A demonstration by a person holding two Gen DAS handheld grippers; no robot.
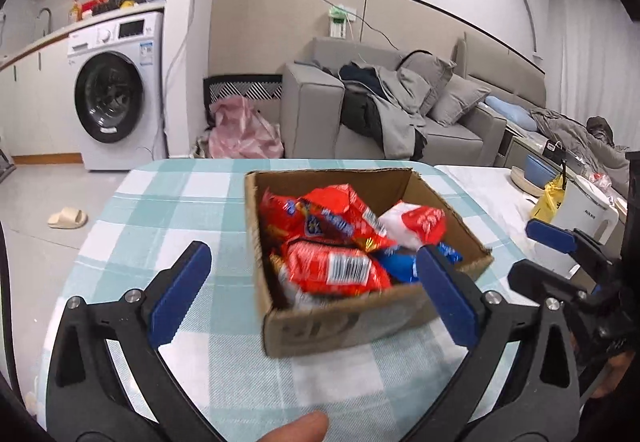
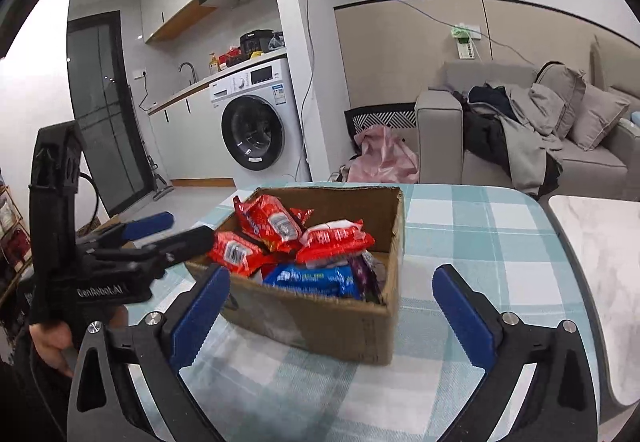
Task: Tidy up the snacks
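- The brown cardboard box (image 1: 360, 314) of red and blue snack packets (image 1: 332, 270) sits mid-table on the green-checked tablecloth (image 1: 168, 210).
- The left gripper (image 1: 316, 298) and right gripper (image 2: 332, 314) hover spread, empty.
- Sorting seems finished or unstarted; next likely needs grasping a packet.

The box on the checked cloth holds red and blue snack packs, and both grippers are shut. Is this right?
Not quite. Both grippers are open: the left gripper in the left wrist view and the right gripper in the right wrist view hold nothing. The box does hold red and blue packs.
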